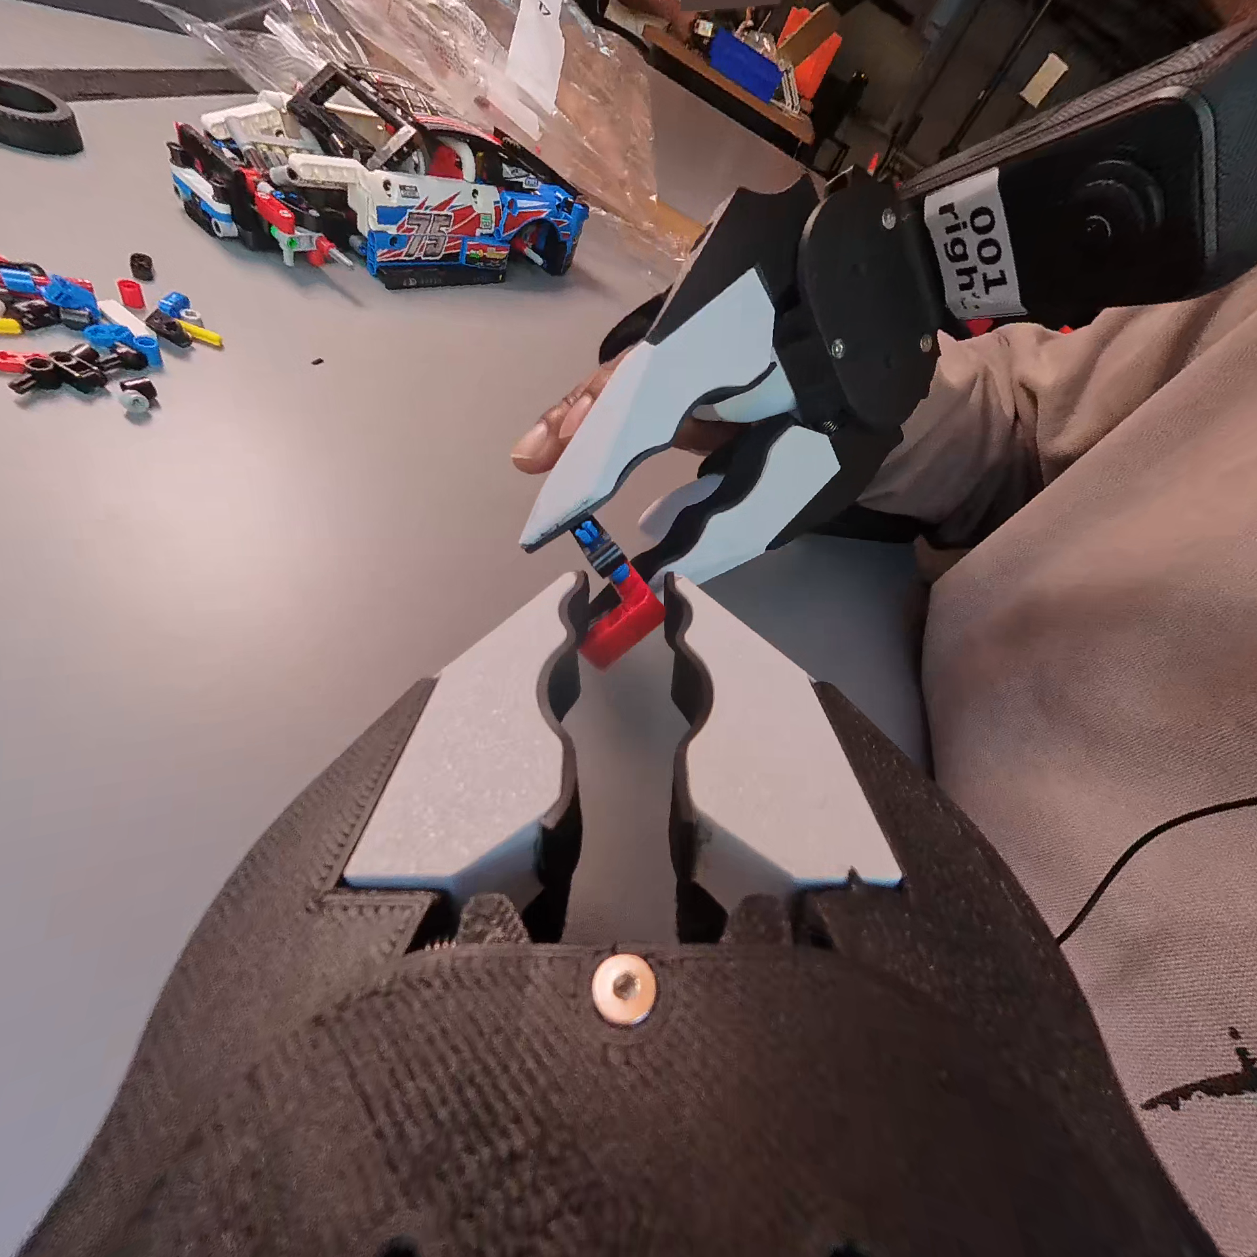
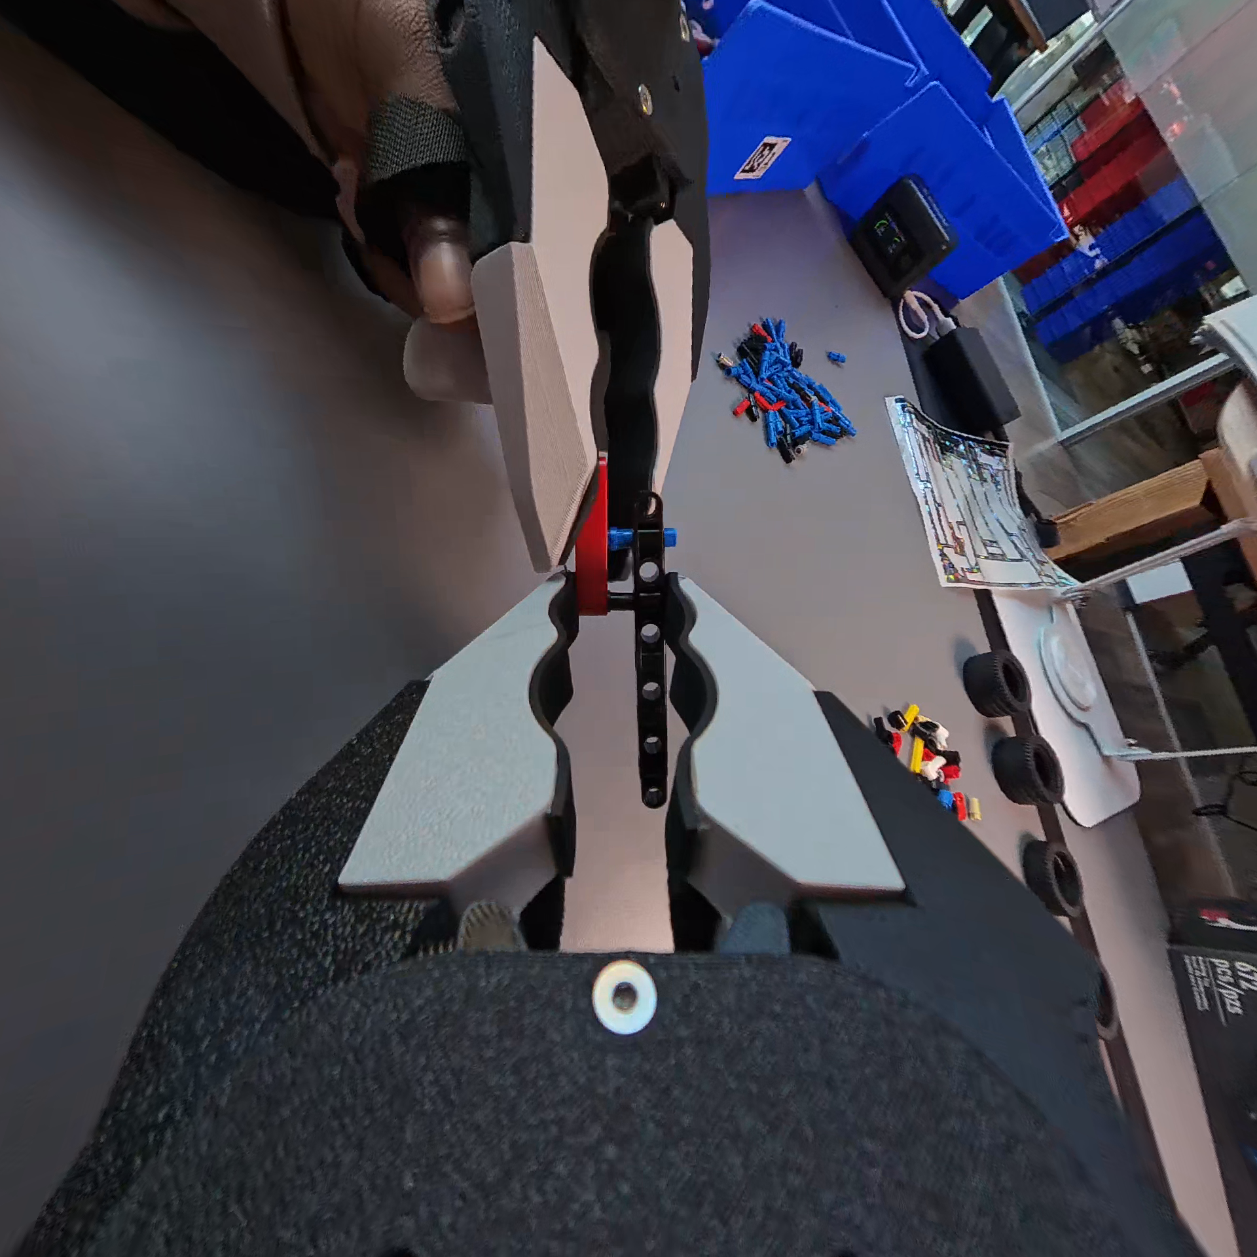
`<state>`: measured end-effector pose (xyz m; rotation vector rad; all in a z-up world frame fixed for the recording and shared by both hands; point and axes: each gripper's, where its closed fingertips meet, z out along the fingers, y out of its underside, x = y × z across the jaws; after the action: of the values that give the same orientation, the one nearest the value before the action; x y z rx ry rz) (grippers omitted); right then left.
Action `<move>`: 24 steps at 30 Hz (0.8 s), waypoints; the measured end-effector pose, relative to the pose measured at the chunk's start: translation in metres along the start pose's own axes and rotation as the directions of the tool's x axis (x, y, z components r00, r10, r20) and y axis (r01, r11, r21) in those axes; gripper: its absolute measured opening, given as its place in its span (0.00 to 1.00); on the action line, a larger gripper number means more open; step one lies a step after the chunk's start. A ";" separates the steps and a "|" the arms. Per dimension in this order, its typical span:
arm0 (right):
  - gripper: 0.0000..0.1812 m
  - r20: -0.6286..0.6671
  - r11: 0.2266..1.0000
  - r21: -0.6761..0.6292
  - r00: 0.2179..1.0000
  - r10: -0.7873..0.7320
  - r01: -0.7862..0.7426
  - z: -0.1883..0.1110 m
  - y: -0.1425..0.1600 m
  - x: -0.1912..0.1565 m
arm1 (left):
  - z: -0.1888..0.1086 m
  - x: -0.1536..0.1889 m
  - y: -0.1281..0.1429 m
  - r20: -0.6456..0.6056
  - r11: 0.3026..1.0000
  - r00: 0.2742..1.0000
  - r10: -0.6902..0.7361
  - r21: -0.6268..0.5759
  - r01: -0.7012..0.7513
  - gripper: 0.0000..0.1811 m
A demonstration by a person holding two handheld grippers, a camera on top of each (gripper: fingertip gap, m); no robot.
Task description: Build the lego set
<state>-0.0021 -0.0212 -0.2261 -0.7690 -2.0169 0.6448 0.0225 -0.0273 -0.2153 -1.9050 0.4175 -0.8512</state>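
My left gripper is shut on a red L-shaped piece at its fingertips, held above the grey table. My right gripper reaches in from the upper right and meets it tip to tip. In the right wrist view my right gripper is closed around a thin black beam with holes. The beam lies along its right finger and joins the red piece through a blue pin. The left gripper comes down from the top there.
A part-built race car stands far left, with loose parts, a tyre and plastic bags. To the right lie a pile of blue pins, a sticker sheet, tyres, small parts and blue bins. Less than 4 cm separates the two grippers' tips.
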 end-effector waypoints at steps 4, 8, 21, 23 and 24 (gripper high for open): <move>0.13 -0.010 0.999 0.033 0.999 0.041 -0.041 0.002 -0.003 0.002 | -0.003 -0.001 -0.003 -0.018 1.000 1.000 -0.019 0.012 0.019 0.10; 0.14 0.015 0.995 0.056 0.997 0.081 -0.081 0.003 -0.005 0.001 | -0.006 0.002 -0.003 -0.021 1.000 1.000 -0.007 0.026 0.008 0.09; 0.12 0.016 0.999 0.030 1.000 0.024 -0.025 0.008 -0.002 -0.005 | -0.008 0.004 -0.003 -0.006 0.999 1.000 0.005 0.035 -0.005 0.09; 0.11 0.022 0.999 0.033 0.999 0.034 -0.035 0.007 -0.001 -0.007 | -0.007 0.005 -0.003 -0.011 0.999 1.000 0.000 0.036 0.000 0.09; 0.11 0.024 0.999 0.033 0.999 0.037 -0.038 0.007 -0.001 -0.007 | -0.006 0.005 -0.003 -0.014 0.999 1.000 -0.002 0.037 0.003 0.09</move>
<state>-0.0050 -0.0279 -0.2326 -0.7844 -2.0124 0.7105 0.0210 -0.0331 -0.2094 -1.8665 0.4055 -0.8690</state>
